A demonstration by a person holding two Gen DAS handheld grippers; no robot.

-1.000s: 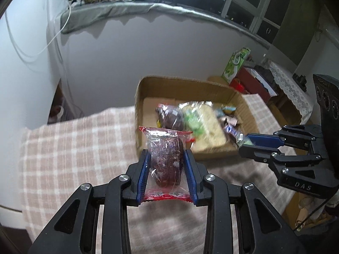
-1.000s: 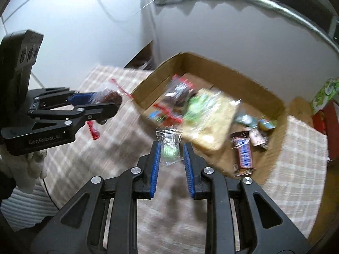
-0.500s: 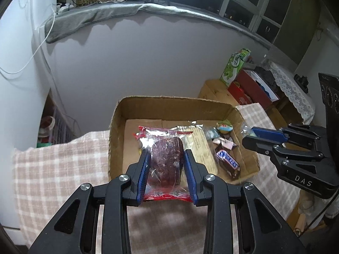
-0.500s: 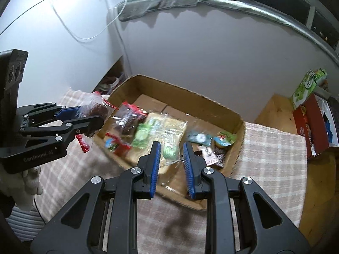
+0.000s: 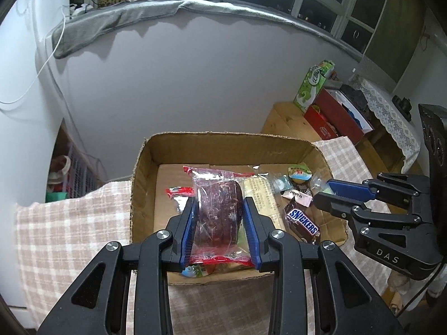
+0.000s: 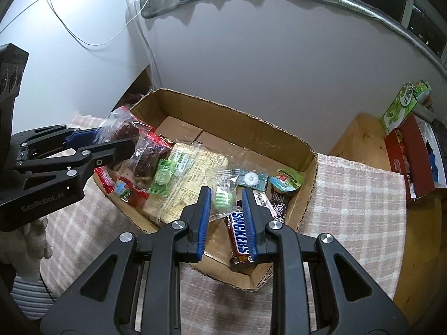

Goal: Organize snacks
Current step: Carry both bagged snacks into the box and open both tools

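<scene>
A: What are my claws doing?
B: My left gripper is clamping a dark snack packet; my right gripper is pinching a green candy bag, both hovering over the cardboard box near the Snickers bar.

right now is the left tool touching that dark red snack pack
Touching. In the left wrist view both blue pads of the left tool press against the sides of the dark red snack pack, no gap.
</scene>
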